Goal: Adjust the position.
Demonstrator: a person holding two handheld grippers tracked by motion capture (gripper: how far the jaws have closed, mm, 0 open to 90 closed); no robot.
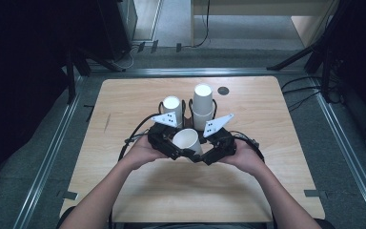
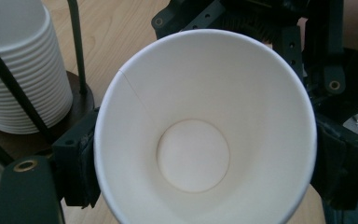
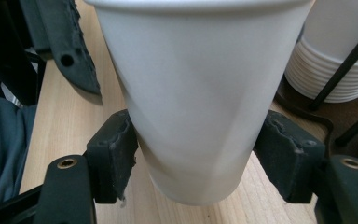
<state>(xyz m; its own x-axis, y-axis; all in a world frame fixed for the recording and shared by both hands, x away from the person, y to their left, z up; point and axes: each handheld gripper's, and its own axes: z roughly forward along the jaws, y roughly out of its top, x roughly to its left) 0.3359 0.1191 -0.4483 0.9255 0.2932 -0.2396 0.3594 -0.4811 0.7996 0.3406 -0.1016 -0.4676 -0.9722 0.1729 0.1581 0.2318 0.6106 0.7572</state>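
High view: a single white paper cup (image 1: 187, 140) sits between the two grippers near the middle of the wooden table (image 1: 124, 181), its open mouth tilted toward the person. Behind it stand two stacks of white cups in a black wire holder: a shorter stack (image 1: 172, 108) at the left and a taller stack (image 1: 203, 106) at the right.

Left gripper view looks straight into the cup (image 2: 205, 130): a plain white interior, a thin seam running down the wall, a round flat bottom. The left gripper (image 2: 205, 163) has its black pads at either side of the rim, the left one against the wall; whether they press I cannot tell.

Right gripper view shows the cup (image 3: 196, 98) from outside, smooth, white and tapering toward its base. The right gripper (image 3: 196, 161) clamps the lower part of the cup, both pads touching its wall.
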